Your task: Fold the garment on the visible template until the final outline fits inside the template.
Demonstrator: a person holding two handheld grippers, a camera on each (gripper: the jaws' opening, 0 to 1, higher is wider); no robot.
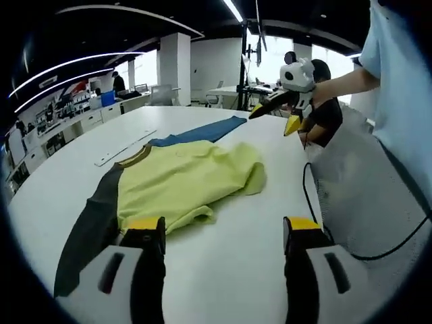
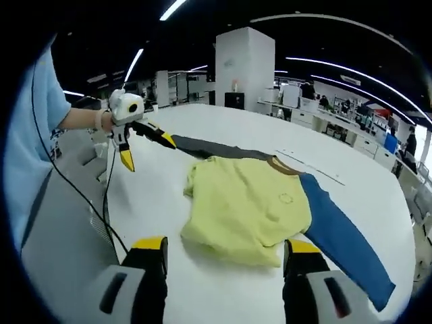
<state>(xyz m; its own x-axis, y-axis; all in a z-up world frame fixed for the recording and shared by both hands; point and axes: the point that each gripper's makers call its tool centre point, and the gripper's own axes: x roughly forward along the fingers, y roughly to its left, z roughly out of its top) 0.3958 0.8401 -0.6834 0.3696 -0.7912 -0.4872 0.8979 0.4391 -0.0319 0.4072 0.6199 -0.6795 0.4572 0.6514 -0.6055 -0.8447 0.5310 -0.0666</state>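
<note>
On the white worktop (image 1: pixel 223 270) lies the garment (image 1: pixel 192 179), a yellow-green top with one dark grey sleeve (image 1: pixel 88 229) and one blue sleeve (image 1: pixel 199 131). Its body is bunched and partly folded over, while both sleeves lie spread out long, so I judge the folding is unfinished and the sleeves have yet to be brought in.

The left hand-held gripper (image 1: pixel 224 233) hangs just short of the garment's near hem, jaws wide apart with nothing between them, probably lined up for a grasp there. The right hand-held gripper (image 2: pixel 225 250) stands the same way at the opposite edge, jaws spread and empty.

The left gripper view shows a pale strip (image 1: pixel 125 147) on the worktop past the collar; whether it belongs to the template I cannot tell. The right gripper view shows a small emblem (image 2: pixel 283 198) on the chest and the blue sleeve's full run towards the near right.
</note>
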